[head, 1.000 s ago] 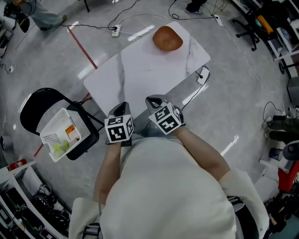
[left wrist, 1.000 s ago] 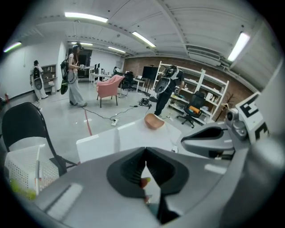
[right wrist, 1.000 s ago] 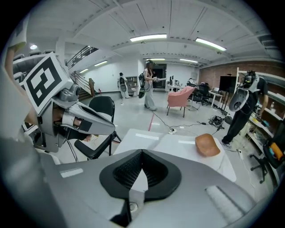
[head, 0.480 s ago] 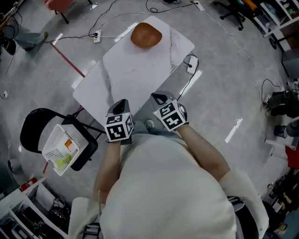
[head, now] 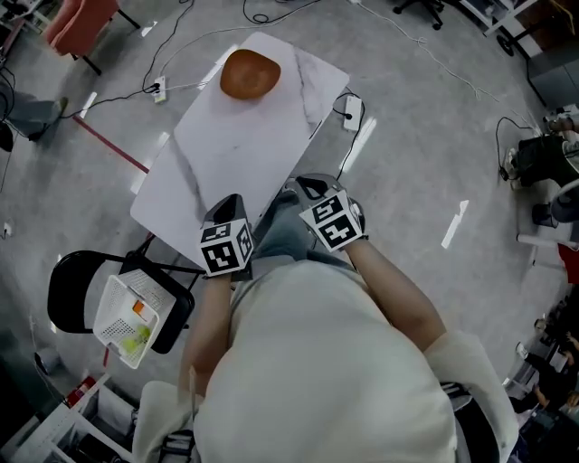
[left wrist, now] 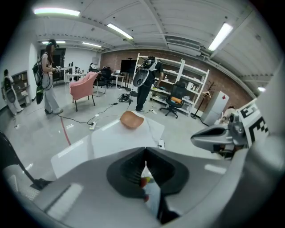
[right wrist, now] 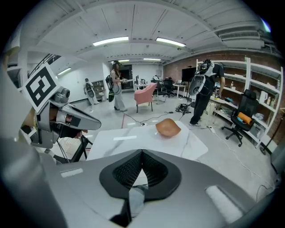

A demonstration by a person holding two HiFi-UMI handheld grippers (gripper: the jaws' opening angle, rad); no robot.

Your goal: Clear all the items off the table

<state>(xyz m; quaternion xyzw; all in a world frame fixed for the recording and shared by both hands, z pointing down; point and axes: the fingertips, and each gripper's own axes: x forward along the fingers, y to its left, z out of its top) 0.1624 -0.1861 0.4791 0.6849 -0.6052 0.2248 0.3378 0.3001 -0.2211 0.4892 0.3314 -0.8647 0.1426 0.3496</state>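
Observation:
A brown bowl (head: pixel 250 74) sits alone at the far end of the white marble table (head: pixel 226 154); it also shows in the left gripper view (left wrist: pixel 132 120) and the right gripper view (right wrist: pixel 168 127). My left gripper (head: pixel 232 203) hangs over the table's near corner, shut and holding nothing. My right gripper (head: pixel 299 191) is beside it, just off the table's near edge, also shut with nothing in it. Both point down toward the table, well short of the bowl. In each gripper view the jaws meet with nothing between them.
A white basket (head: pixel 129 316) holding an orange item and a green one rests on a black chair (head: pixel 81 288) at my lower left. A power strip (head: pixel 351 112) and cables lie on the floor by the table. A pink chair (head: pixel 80 22) and people stand farther off.
In the head view the table and bowl have slid up and to the left, and the chair with the basket has dropped lower. Both grippers stayed shut and moved along the table's near edge.

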